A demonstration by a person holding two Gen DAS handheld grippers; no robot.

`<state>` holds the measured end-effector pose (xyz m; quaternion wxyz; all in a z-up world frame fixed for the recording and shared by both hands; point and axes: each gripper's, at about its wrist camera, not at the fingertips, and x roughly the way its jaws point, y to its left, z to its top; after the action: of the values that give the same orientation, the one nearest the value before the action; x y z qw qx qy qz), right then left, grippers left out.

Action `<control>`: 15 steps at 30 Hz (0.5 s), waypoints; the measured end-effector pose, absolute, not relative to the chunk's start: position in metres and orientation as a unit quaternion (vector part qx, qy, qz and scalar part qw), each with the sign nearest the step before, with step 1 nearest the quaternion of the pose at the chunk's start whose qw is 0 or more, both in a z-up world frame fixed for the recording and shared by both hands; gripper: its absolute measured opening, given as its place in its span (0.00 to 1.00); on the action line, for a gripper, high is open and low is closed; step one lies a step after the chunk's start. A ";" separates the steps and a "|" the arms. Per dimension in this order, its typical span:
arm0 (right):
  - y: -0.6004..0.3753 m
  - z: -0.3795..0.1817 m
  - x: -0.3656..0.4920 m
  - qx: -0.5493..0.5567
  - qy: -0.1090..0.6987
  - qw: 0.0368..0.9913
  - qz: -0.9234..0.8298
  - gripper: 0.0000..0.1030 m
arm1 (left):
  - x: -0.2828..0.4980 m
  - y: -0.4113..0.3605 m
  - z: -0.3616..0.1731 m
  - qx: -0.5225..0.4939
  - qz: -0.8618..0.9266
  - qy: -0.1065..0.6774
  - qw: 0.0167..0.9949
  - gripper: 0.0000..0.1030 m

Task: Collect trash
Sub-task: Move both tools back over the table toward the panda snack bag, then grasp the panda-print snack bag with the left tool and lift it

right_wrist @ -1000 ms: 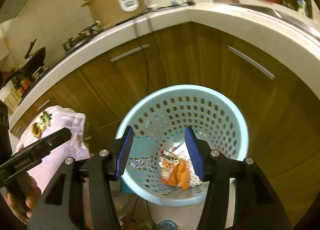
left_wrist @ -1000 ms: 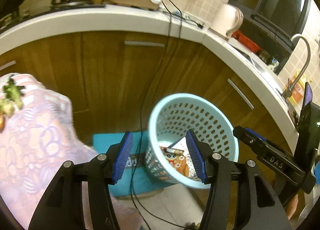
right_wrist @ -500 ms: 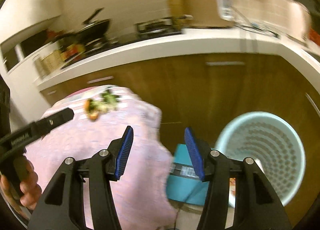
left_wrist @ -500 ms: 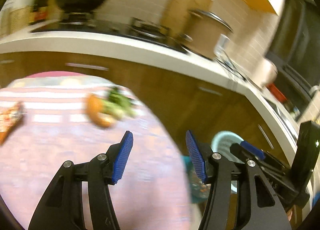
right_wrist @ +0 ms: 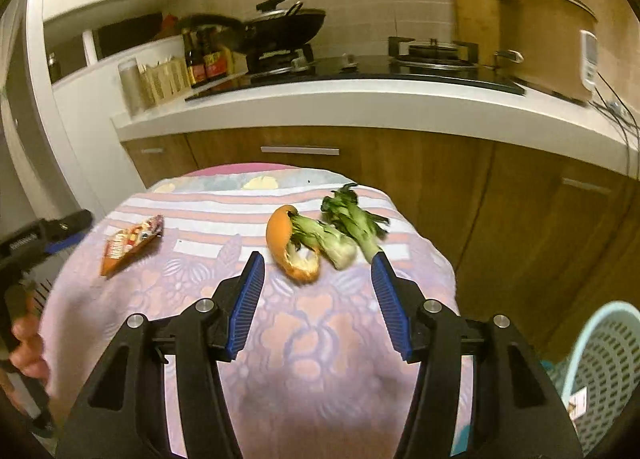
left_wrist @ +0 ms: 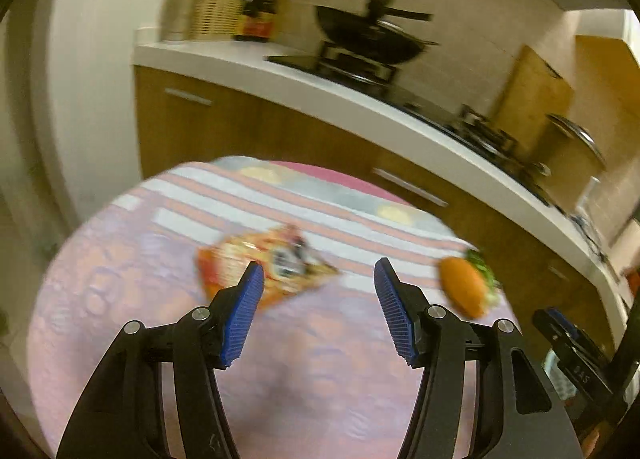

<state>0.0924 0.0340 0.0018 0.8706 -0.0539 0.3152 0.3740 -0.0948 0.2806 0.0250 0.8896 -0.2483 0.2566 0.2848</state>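
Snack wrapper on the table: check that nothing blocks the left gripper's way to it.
Nothing visible does. The left gripper is open and empty, and the snack wrapper lies flat on the tablecloth just beyond its left finger. The orange peel sits off to the right, clear of that path.

Black tool arms, ribbed blue pads, silver screws.

Pink-and-white stripes and lilac florals cover the tablecloth. The snack wrapper is orange-red, the peel orange, the greens green, the basket seemingly pale turquoise.
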 end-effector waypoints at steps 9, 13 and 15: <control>0.054 -0.033 0.117 -0.052 0.356 0.860 0.363 0.51 | -0.090 0.331 -0.007 -0.266 0.321 0.280 0.865 0.56; 0.057 -0.039 0.119 -0.060 0.364 0.856 0.362 0.54 | -0.082 0.345 -0.025 -0.277 0.324 0.292 0.856 0.58; 0.062 -0.040 0.115 -0.073 0.361 0.855 0.364 0.54 | -0.076 0.348 -0.034 -0.279 0.322 0.303 0.852 0.58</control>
<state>0.1153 0.0619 -0.0396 0.8555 -0.0732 0.3613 0.3637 -0.0757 0.3478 -0.0340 0.8521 -0.2795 0.3035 0.3220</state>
